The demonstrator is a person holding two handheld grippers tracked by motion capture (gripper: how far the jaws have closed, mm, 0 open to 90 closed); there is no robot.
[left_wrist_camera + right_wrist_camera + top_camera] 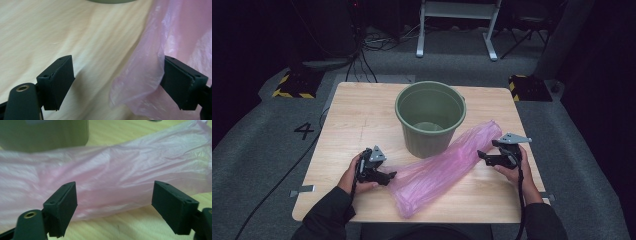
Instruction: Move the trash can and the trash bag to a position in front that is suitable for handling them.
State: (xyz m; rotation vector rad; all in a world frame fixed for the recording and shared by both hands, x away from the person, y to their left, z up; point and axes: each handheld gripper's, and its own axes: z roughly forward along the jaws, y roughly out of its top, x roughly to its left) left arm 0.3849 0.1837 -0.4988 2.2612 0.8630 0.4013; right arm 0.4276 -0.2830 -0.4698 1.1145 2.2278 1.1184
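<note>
A green plastic bucket (430,118) stands upright in the middle of the wooden table (357,115). A long pink plastic bag (439,167) lies crumpled in front of it, running from near the front edge up to the right. My left gripper (390,176) is open at the bag's lower left end; in the left gripper view the bag's edge (140,82) reaches between the jaws and touches the right one. My right gripper (481,156) is open beside the bag's right side, and the bag (112,177) lies just ahead of its jaws.
The bucket's wall (45,135) shows at the top left of the right gripper view. Off the table are a grey carpet, yellow-black striped blocks (294,84), cables and a white metal frame (457,20) at the back.
</note>
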